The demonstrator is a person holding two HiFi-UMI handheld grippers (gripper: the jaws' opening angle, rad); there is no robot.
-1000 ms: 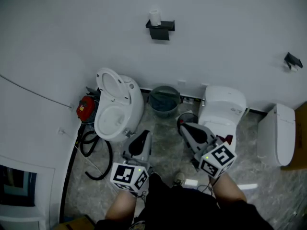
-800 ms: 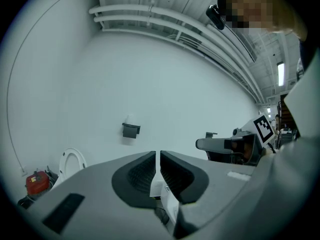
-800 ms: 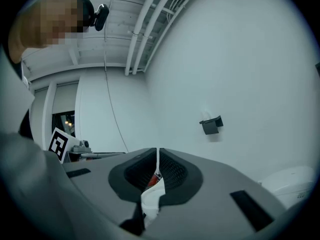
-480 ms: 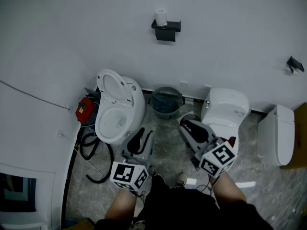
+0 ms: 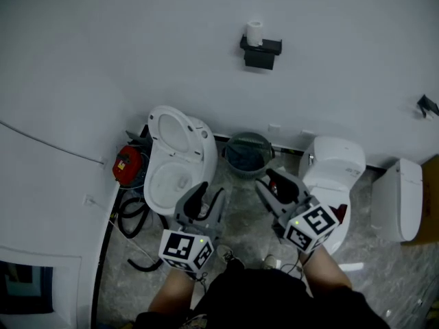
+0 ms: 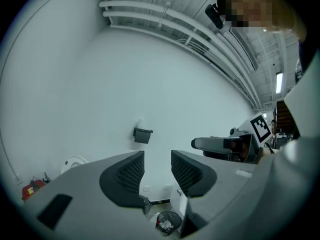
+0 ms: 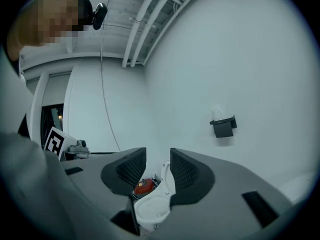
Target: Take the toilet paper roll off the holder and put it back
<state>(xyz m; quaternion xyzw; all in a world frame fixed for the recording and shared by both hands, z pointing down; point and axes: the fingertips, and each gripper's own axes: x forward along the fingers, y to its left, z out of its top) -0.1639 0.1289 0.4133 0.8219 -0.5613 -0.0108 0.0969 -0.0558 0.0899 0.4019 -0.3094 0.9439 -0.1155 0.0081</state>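
Note:
A white toilet paper roll (image 5: 254, 33) stands upright on a black wall-mounted holder (image 5: 261, 53) high on the white wall. The holder (image 6: 142, 134) also shows small in the left gripper view and to the right as the holder (image 7: 223, 126) in the right gripper view, the roll (image 7: 217, 113) on top of it. Both grippers are held low, far from the wall. My left gripper (image 5: 206, 199) and right gripper (image 5: 269, 184) have just been opening; each stands open with nothing between its pads.
An open white toilet (image 5: 177, 158) stands below left of the holder, a red canister (image 5: 127, 162) and black hose (image 5: 130, 214) beside it. A round waste bin (image 5: 247, 154) sits at the wall's foot. Other white toilets (image 5: 333, 173) stand to the right.
Both grippers went from shut to open. The view shifted: holder, toilet and bin slid rightward and slightly down in the head view as I moved across the room.

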